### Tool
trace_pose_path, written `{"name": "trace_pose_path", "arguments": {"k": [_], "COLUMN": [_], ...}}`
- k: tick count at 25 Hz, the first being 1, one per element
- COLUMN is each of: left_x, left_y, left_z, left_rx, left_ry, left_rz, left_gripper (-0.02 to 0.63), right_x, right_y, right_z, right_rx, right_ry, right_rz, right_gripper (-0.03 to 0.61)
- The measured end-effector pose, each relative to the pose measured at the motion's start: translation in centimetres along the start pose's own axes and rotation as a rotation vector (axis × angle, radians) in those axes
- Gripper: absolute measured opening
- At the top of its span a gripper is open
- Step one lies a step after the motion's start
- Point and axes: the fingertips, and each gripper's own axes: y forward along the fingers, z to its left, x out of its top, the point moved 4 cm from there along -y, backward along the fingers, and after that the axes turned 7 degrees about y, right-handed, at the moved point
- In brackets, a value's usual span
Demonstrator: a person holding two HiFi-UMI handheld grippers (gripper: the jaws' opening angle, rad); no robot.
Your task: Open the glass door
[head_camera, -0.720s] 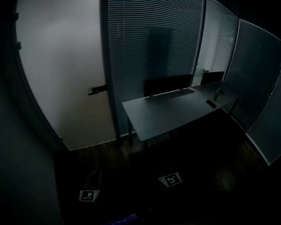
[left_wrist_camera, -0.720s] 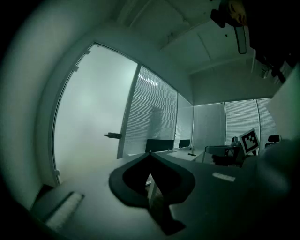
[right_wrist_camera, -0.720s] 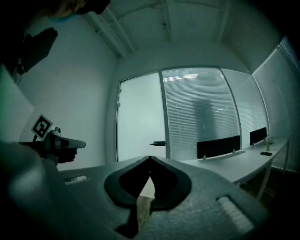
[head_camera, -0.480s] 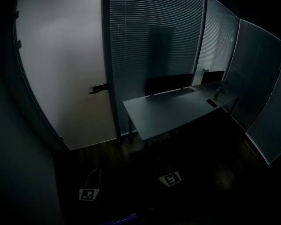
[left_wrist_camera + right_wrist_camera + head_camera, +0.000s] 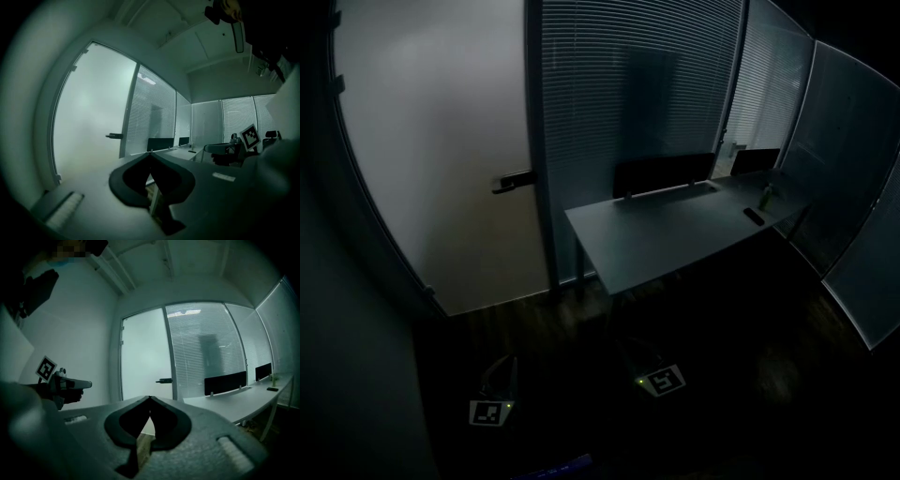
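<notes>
Left gripper and right gripper both pinched together, empty, low at 6 o'clock over dark floor. Frosted glass door closed at 10 o'clock. Slatted blind wall at 12, grey desk at 3. Door handle well apart from both grippers.

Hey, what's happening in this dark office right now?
A person stands in a dim office facing the frosted glass door, one gripper in each hand. The left gripper and right gripper both have fingers together, holding nothing, well short of the door handle. The door looks shut; a desk stands to its right.
</notes>
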Motion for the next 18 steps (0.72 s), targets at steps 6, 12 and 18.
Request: {"name": "trace_pose_path", "arguments": {"k": [6,12,18], "left_x": [-0.1,0.1,1.4], "left_y": [3.2,8.2,13.8], "left_z": [2.1,5.0,8.3], "left_rx": [0.005,0.018,0.044], "left_ry": [0.004,0.018,0.018], "left_rz": [0.001,0.007,0.002], "left_gripper": [0.003,0.003,0.003], "right_x": [0.4,0.9,2.1], "right_y": [3.7,9.5,16.3], "right_z": [-1.6,-4.6,-7.2], "right_rx": [0.004,0.009,0.039], "right_ry": [0.004,0.013,0.02], "right_rz": [-0.022,-0.037,-0.019], "right_gripper": [0.002,0.002,0.002]}}
